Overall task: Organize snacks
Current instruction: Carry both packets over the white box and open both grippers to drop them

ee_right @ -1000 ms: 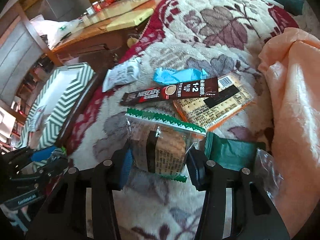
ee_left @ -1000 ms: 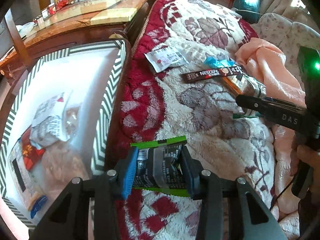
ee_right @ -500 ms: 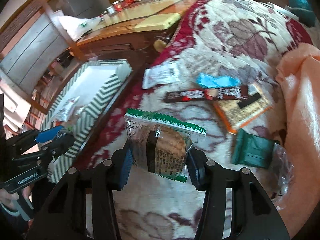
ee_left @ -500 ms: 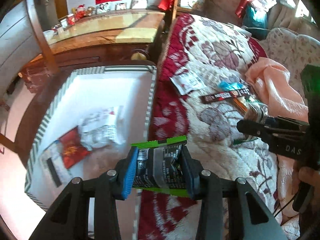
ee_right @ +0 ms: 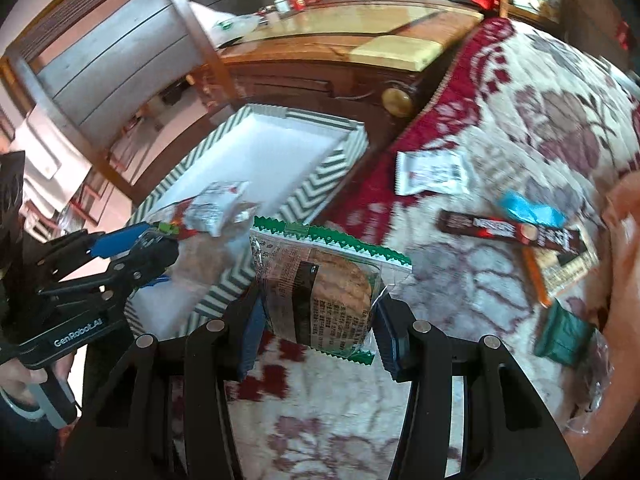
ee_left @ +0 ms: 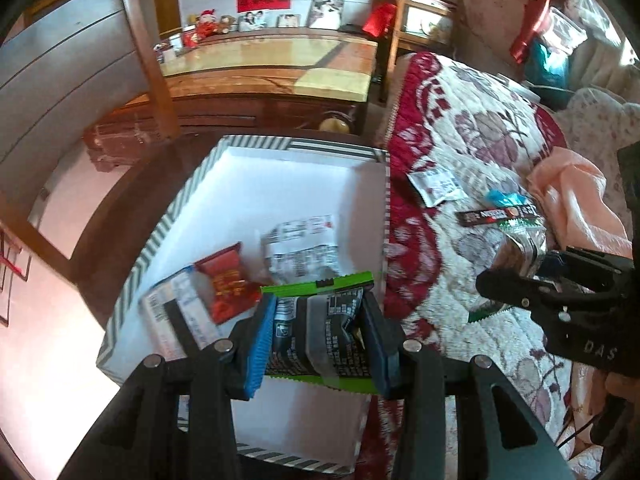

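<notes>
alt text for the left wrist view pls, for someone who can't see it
The left claw grips a green-edged snack packet above a white box with striped walls already holding several snacks. To the right, the right claw carries a clear-wrapped snack over a floral blanket.

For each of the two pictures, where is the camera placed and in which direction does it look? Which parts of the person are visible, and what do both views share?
Left wrist: sits on the left gripper, looking down along its fingers at the striped box; it grips a green-edged packet; the right gripper shows.
Right wrist: sits on the right gripper, looking down at the floral blanket; it grips a biscuit packet; the left gripper and a hand show.
Shared: box, blanket, Nescafe stick, wooden cabinet.
</notes>
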`<state>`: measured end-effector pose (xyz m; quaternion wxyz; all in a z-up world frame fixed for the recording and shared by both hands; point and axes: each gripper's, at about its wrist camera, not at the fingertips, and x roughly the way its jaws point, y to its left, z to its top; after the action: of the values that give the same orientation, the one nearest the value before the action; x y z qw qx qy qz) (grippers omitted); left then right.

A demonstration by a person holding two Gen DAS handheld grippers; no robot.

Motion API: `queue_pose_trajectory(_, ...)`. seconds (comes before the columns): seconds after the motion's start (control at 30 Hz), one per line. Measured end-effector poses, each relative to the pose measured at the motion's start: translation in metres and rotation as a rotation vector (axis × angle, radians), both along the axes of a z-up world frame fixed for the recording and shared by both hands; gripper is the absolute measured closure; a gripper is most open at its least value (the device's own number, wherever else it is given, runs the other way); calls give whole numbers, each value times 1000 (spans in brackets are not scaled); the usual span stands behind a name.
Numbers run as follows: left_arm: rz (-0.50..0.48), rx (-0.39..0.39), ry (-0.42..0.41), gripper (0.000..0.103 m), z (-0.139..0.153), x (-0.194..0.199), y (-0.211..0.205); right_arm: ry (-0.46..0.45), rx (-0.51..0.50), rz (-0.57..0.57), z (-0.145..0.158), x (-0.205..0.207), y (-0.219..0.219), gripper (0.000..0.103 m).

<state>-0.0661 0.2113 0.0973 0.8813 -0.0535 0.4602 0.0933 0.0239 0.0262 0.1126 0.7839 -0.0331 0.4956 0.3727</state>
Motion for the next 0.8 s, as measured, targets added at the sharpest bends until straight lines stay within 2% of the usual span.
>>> queue_pose_trajectory(0.4,99,-9,3,59,-2,-10,40,-18,-15,135,12,-22,54,55)
queue_pose_trajectory(0.8,165,-19,32,59,-16,-10,70,8,-63,259,-3,-37,108,55)
